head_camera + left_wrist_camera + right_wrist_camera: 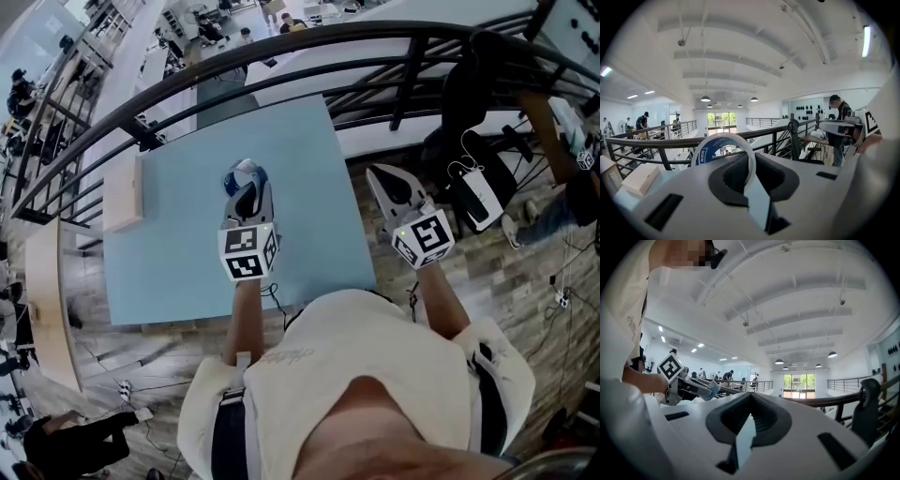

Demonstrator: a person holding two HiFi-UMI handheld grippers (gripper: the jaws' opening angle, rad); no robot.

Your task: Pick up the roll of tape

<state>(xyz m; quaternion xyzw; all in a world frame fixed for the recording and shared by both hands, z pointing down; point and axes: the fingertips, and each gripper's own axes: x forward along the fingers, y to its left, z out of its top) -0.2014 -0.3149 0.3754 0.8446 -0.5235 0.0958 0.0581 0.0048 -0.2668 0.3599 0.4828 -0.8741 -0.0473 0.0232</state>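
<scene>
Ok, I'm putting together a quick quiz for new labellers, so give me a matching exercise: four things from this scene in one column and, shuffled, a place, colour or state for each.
Things
1. roll of tape
2. right gripper
3. box
4. table

Descriptions
A. light blue
B. jaws together, nothing between them
C. clamped in the left gripper
D. at the table's left edge in the head view

Pairs: 1-C, 2-B, 3-D, 4-A
</scene>
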